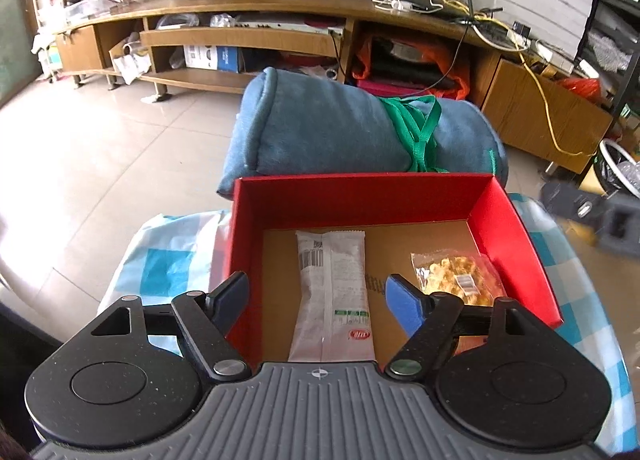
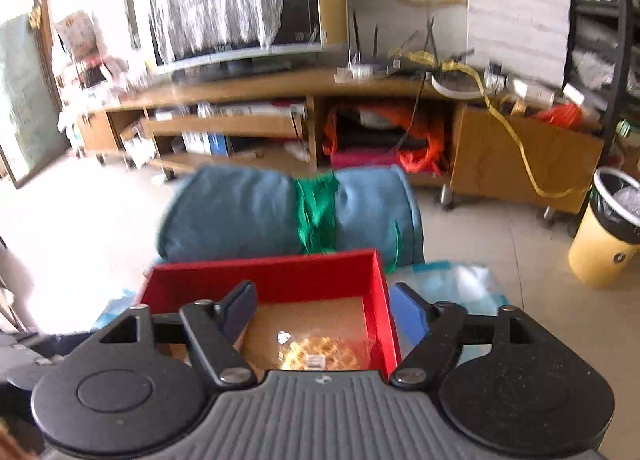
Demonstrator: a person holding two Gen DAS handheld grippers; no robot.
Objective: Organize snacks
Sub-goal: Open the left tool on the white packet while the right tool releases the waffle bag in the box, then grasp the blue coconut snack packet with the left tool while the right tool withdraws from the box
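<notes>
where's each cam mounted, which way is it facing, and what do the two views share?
Left wrist: on the left claw, angled down into the red box at a white packet and yellow snack bag; own open fingers show.
Right wrist: on the right claw, over the box's right side, blurred; own open fingers show, nothing held.
Shared: red box, yellow snack bag, rolled blue blanket, TV stand.

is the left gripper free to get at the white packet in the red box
Probably yes: the left gripper is open and empty right above the white packet, which lies uncovered in the red box, apart from the yellow snack bag.
</notes>
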